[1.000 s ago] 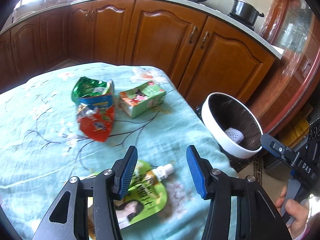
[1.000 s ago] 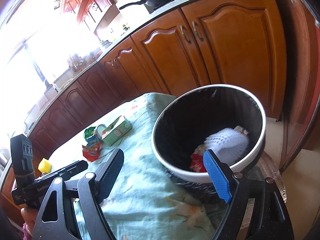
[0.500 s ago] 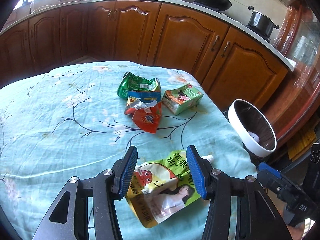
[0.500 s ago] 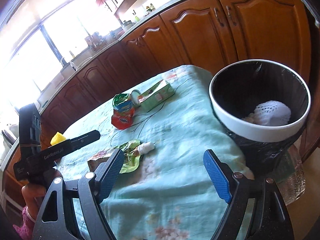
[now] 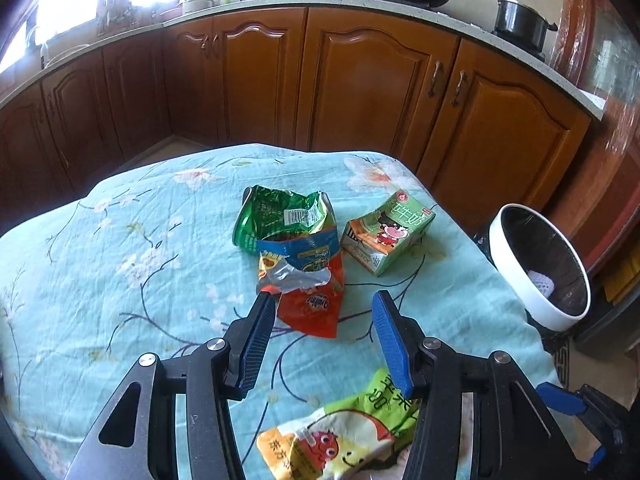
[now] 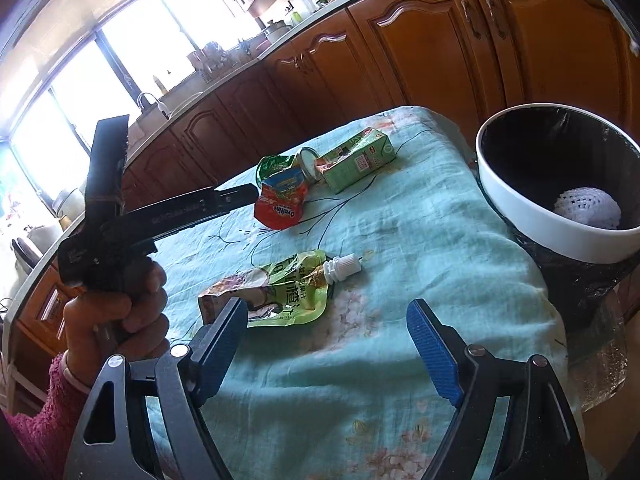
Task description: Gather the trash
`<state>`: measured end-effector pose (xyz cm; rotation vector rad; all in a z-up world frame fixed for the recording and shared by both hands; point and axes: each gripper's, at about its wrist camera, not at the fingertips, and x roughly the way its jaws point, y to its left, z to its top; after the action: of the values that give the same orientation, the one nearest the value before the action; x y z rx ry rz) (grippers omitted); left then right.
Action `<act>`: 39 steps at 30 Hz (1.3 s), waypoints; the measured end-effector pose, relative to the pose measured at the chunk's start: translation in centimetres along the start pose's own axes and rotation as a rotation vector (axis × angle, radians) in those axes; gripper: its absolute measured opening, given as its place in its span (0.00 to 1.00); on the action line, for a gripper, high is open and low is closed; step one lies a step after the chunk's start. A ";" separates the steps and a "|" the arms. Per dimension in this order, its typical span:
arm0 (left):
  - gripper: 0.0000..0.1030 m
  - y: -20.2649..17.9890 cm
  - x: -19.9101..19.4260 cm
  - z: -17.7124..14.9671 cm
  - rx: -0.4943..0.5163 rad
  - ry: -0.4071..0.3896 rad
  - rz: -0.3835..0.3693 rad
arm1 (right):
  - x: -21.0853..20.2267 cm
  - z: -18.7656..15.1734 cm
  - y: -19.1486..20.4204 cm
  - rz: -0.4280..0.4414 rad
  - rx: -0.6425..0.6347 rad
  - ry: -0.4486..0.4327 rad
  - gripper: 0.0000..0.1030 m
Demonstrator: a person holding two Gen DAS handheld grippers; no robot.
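Observation:
On the teal flowered tablecloth (image 5: 120, 272) lie a red and blue snack wrapper (image 5: 308, 292), a crushed green can (image 5: 276, 216) behind it, a green milk carton (image 5: 386, 232) to their right, and a green juice pouch (image 5: 348, 436) with a white cap (image 6: 342, 266). My left gripper (image 5: 324, 320) is open and empty, just in front of the red wrapper and above the pouch. My right gripper (image 6: 326, 320) is open and empty, near the table's front edge, with the pouch (image 6: 280, 294) by its left finger. The left gripper's body (image 6: 160, 216) shows in the right wrist view.
A white-rimmed bin (image 5: 540, 268) with a black liner stands off the table's right edge, holding a white foam net (image 6: 588, 206). Wooden kitchen cabinets (image 5: 360, 80) run behind the table, with a pan and a pot on the counter.
My left gripper moved forward past the juice pouch toward the red wrapper. My right gripper pulled back from the bin and swung left over the table. Both stayed open.

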<state>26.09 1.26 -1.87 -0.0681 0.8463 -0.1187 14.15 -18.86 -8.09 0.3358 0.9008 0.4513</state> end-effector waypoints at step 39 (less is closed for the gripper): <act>0.44 2.5 -0.6 -0.3 -0.044 -0.010 -0.067 | 4.7 1.1 -0.9 0.222 0.184 0.064 0.02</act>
<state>25.69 3.81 -1.93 -0.1382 0.8367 -0.1631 17.79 -17.32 -10.98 0.5964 0.9745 0.5877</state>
